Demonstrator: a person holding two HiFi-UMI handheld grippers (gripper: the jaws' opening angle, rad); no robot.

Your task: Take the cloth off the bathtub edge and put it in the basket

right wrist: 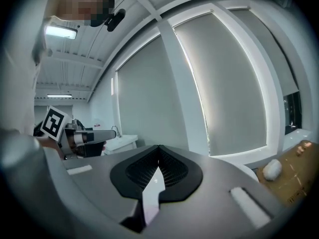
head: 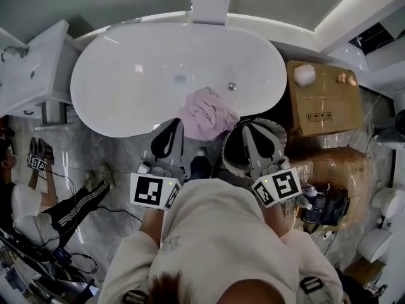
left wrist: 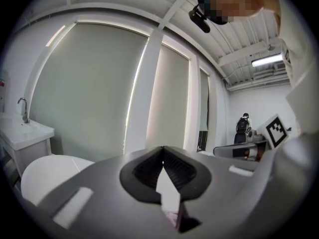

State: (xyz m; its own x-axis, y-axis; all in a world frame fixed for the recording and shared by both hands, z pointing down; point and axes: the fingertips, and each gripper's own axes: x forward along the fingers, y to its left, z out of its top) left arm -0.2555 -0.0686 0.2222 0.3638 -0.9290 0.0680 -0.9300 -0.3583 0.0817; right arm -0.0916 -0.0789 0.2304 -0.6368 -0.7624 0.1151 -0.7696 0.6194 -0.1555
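Note:
A crumpled pink cloth (head: 204,114) hangs over the near edge of the white oval bathtub (head: 126,75). Just right of the cloth, on the floor, stands a dark round basket (head: 226,145). My left gripper (head: 174,124) is held near the tub's near rim, just left of the cloth, shut and empty. My right gripper (head: 249,129) hovers over the basket, also shut with nothing in it. In the left gripper view the jaws (left wrist: 162,149) meet at their tips and point level over the tub (left wrist: 45,176). The right gripper view shows its jaws (right wrist: 159,148) touching too.
Cardboard boxes (head: 324,100) with a white lump (head: 304,74) on top stand right of the tub, a dark bag (head: 326,206) below them. A white sink cabinet (head: 31,75) is at the left. A person (head: 38,201) sits on the floor at the left among cables.

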